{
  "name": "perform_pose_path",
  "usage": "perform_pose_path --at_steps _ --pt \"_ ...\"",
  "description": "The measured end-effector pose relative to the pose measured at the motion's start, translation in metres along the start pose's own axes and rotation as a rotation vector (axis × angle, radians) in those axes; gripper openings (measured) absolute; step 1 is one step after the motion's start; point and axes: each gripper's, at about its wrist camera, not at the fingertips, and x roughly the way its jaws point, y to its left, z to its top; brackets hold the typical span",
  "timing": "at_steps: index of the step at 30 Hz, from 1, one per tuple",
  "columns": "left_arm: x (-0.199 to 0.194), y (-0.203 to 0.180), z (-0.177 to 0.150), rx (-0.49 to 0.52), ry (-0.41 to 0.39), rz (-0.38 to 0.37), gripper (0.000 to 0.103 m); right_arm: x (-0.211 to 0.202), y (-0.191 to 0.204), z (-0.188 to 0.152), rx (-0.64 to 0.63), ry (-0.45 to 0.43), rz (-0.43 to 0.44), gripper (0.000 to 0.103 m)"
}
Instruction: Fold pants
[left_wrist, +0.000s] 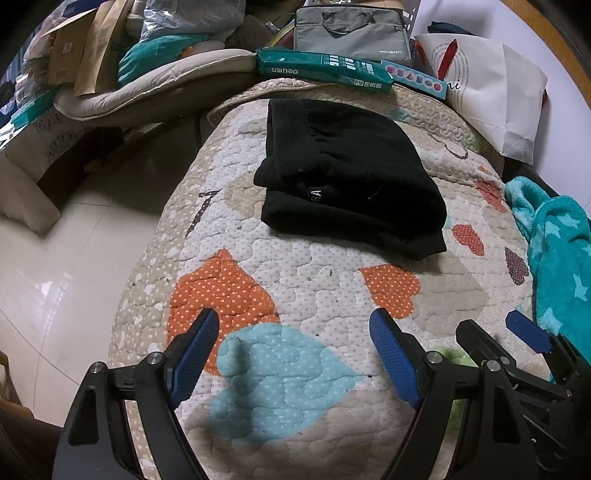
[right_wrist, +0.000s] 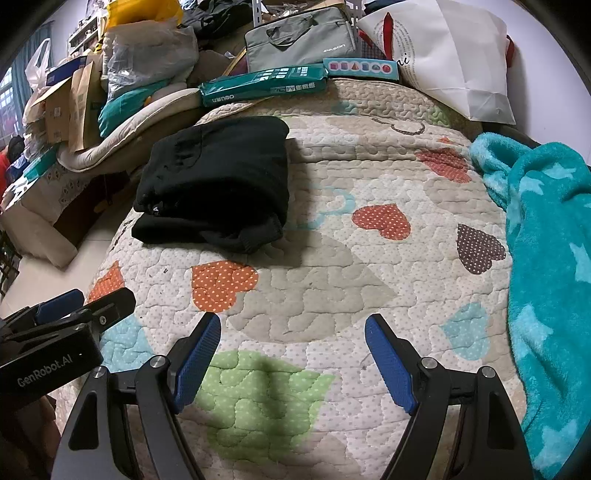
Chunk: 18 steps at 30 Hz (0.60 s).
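Note:
Black pants (left_wrist: 351, 177) lie folded into a compact stack on the quilted bed cover (left_wrist: 295, 273), toward its far left part; in the right wrist view the pants (right_wrist: 218, 184) sit up and to the left. My left gripper (left_wrist: 293, 325) hovers open over the near part of the quilt, nothing between its blue pads. My right gripper (right_wrist: 291, 325) is open too, empty, beside the left one. Both stand well short of the pants. The right gripper's fingers (left_wrist: 524, 332) show at the left view's right edge.
A teal star-patterned blanket (right_wrist: 546, 266) lies along the quilt's right side. At the far end sit a green paper ream (left_wrist: 325, 70), a grey laptop bag (left_wrist: 354, 33) and a white shopping bag (left_wrist: 491, 92). Floor tiles (left_wrist: 55, 280) and piled boxes lie left of the bed.

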Motion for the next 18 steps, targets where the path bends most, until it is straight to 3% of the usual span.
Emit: perform_pose_path --at_steps 18 --pt "-0.0007 0.0007 -0.0001 -0.011 0.005 -0.014 0.083 0.0008 0.0010 -0.0011 -0.001 0.003 0.001 0.085"
